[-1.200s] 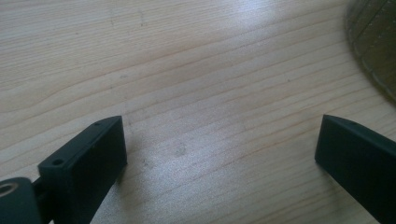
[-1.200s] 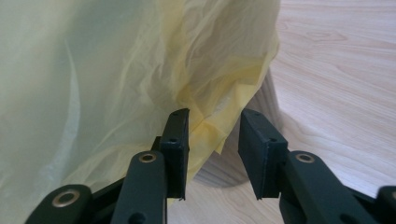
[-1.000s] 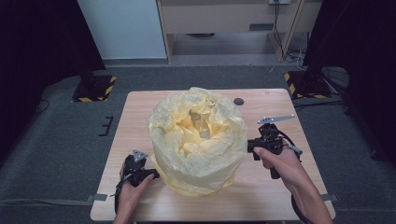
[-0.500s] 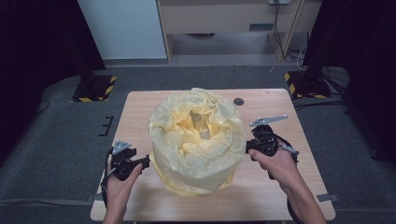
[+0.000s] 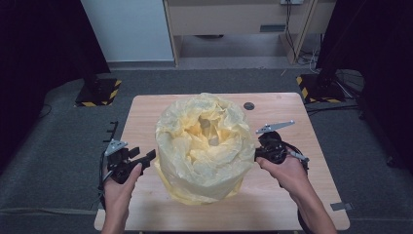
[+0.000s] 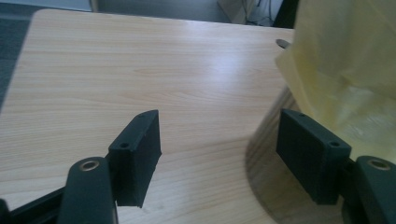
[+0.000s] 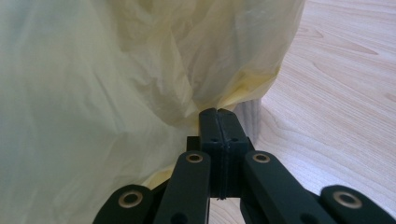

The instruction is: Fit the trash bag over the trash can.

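Lifted clear since a second ago, the left claw has been narrowing, empty; the right claw is clamped on the yellow bag — one-sided pull could tear it.

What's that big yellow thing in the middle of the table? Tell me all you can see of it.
It is a thin, crinkled, pale yellow plastic bag, see-through enough to glow inside. It is draped over a round container whose wood-look side shows below its hem, standing upright in the middle of the wooden table. Its mouth is open at the top, folded inward. The right gripper is shut on a fold at its side; the left gripper is open beside it, not touching.
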The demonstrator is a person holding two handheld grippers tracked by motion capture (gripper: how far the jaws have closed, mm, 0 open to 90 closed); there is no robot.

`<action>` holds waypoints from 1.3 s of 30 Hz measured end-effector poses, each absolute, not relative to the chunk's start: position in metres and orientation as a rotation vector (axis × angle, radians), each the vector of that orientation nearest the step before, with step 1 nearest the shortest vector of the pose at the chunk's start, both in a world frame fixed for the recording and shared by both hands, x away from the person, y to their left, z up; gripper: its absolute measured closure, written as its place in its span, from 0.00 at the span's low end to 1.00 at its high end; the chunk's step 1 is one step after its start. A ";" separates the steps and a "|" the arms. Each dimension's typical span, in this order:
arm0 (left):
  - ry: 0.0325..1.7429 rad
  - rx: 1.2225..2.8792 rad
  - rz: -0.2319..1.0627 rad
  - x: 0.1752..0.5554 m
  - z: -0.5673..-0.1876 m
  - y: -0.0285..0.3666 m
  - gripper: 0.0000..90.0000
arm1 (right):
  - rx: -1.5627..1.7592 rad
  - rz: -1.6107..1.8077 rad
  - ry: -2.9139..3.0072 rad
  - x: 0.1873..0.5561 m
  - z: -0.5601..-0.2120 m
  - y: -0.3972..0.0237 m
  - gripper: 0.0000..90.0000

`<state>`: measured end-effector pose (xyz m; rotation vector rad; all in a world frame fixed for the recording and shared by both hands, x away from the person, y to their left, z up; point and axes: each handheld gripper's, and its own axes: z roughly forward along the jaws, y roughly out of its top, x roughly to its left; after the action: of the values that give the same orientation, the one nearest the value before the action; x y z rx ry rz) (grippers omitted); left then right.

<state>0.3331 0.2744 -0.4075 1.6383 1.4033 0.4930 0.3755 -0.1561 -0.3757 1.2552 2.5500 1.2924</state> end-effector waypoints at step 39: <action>1.253 1.681 0.278 0.350 -0.406 0.244 0.47 | 1.239 1.278 2.553 0.376 -0.371 -0.153 1.00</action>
<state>0.3500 0.2440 -0.4061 1.6806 1.2528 0.2777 0.3764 -0.1533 -0.3708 1.2388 2.5525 1.2781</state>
